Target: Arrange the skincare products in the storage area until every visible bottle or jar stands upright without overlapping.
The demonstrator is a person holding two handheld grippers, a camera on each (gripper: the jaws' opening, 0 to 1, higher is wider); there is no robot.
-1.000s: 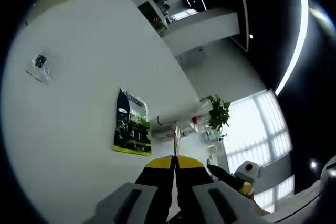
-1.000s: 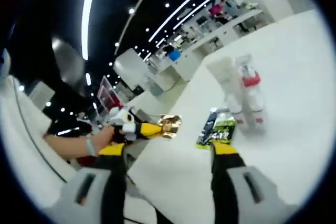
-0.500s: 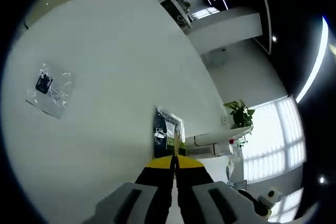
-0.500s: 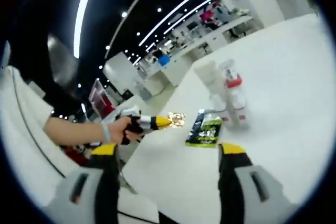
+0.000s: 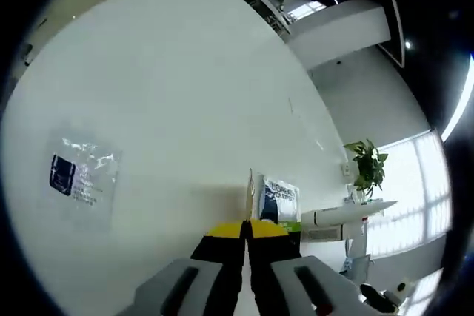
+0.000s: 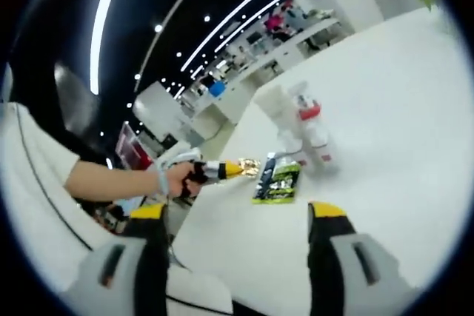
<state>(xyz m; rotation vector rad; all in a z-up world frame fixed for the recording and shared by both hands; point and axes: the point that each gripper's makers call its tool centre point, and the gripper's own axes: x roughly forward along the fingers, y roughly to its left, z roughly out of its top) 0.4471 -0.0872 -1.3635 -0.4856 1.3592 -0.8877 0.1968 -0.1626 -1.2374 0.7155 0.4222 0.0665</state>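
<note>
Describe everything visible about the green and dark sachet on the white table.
The sachet is a flat, glossy packet, dark with a bright green band and white print. It lies flat on the white table, just in front of the two white bottles. In the left gripper view it sits just beyond the left tool, whose jaws pinch a thin gold item.

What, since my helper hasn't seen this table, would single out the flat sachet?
On the white table, look beside the cluster of upright white bottles. The sachet lies flat there, dark with a green band, unlike its tall white neighbours.
</note>
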